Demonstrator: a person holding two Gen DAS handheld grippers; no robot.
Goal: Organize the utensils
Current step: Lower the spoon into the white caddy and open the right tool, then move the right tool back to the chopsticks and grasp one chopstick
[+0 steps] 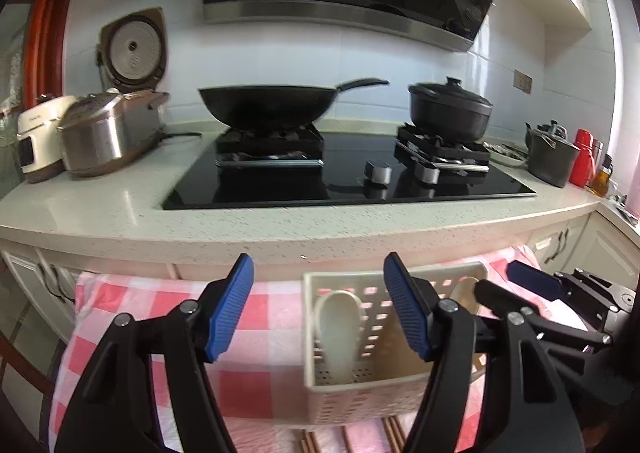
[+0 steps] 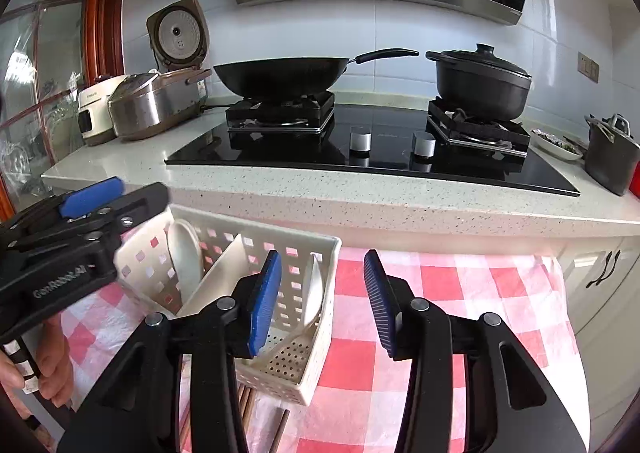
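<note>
Gaping empty, both grippers' fingers point(image 1: 232, 309) point(image 2: 266, 303) beside the white utensil basket point(image 2: 320, 333) with spoons point(image 1: 336, 329).

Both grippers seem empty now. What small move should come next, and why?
Probably lower the right gripper toward the chopsticks lying under the front of the basket. Both spoons already stand inside, and the left gripper is open too, holding nothing.

Bright daylight — glare on hob point(image 1: 348, 169), fisheye-warped edges.
</note>
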